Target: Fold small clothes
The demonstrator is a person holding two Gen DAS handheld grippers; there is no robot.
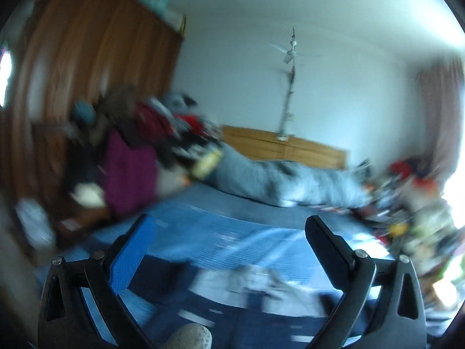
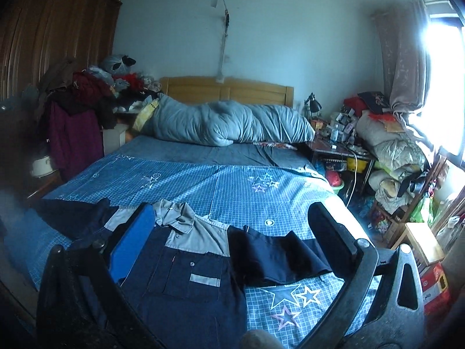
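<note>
A small navy shirt with grey shoulders and collar (image 2: 186, 264) lies flat, front up, on the blue checked bedsheet (image 2: 221, 183). Its sleeves spread left and right, the right sleeve (image 2: 276, 256) lying dark across the sheet. My right gripper (image 2: 229, 212) hovers open just above the shirt's collar, nothing between its fingers. The left wrist view is heavily blurred: my left gripper (image 1: 229, 224) is open above the bed, and a smeared navy and pale shape, likely the shirt (image 1: 250, 288), lies below it.
A rolled grey-blue duvet (image 2: 226, 125) lies against the wooden headboard (image 2: 229, 90). A heap of clothes (image 2: 87, 99) and a wardrobe (image 2: 55, 29) stand at the left. A cluttered bedside table (image 2: 337, 142), bundled bedding and a curtained window fill the right.
</note>
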